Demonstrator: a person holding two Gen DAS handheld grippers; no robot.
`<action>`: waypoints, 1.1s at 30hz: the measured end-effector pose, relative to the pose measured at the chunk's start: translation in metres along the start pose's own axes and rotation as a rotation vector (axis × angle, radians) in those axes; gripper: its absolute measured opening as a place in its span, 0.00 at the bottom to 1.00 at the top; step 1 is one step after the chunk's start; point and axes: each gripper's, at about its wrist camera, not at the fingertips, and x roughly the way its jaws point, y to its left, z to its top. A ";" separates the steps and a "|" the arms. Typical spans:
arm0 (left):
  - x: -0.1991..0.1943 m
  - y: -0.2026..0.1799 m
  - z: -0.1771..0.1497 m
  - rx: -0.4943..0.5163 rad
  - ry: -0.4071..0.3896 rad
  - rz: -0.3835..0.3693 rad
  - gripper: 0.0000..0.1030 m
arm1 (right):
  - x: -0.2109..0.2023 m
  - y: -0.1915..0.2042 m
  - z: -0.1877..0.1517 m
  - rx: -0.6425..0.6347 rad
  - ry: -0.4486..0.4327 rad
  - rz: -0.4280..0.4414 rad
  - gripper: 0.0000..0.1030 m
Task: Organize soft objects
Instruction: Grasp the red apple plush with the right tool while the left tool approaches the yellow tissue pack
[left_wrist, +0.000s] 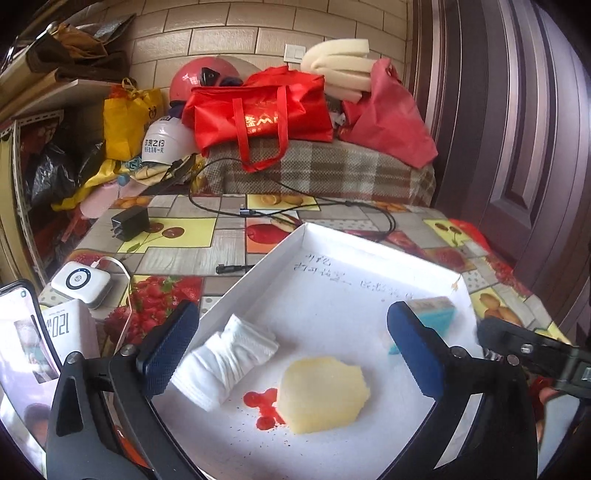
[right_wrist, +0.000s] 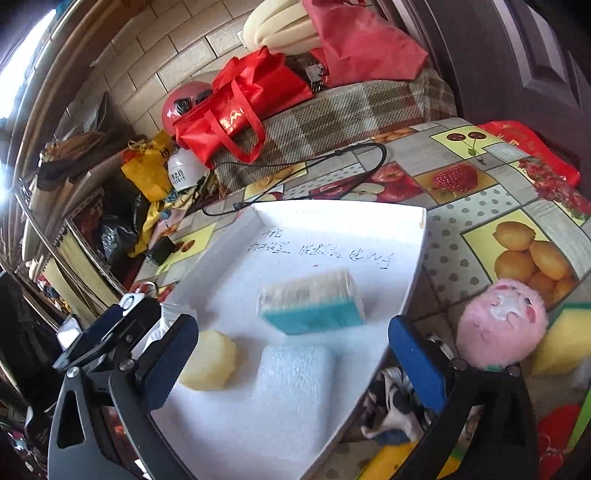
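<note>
Because both sets of jaws stand released over the white tray (left_wrist: 280, 251), nothing is held, and any slip would come on the next pick. At the left, the left gripper (left_wrist: 291, 350) hovers above the folded white cloth (left_wrist: 225, 362) and yellow foam piece (left_wrist: 321, 395); a careless close could catch both. Further right, the blue-and-white sponge (right_wrist: 314, 306) and white foam pad (right_wrist: 295, 376) lie close together under the right gripper (right_wrist: 291, 350). On the bench outside the tray, the pink plush ball (right_wrist: 498, 325) could roll if nudged.
</note>
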 end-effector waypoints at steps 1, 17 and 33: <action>-0.002 0.000 0.001 -0.009 -0.007 -0.007 1.00 | -0.005 -0.001 0.000 0.005 -0.009 0.006 1.00; -0.034 -0.092 -0.002 0.170 0.070 -0.410 1.00 | -0.140 -0.107 -0.012 0.128 -0.251 -0.146 1.00; -0.034 -0.180 -0.071 0.467 0.370 -0.627 1.00 | -0.107 -0.105 -0.056 -0.132 0.044 -0.213 0.87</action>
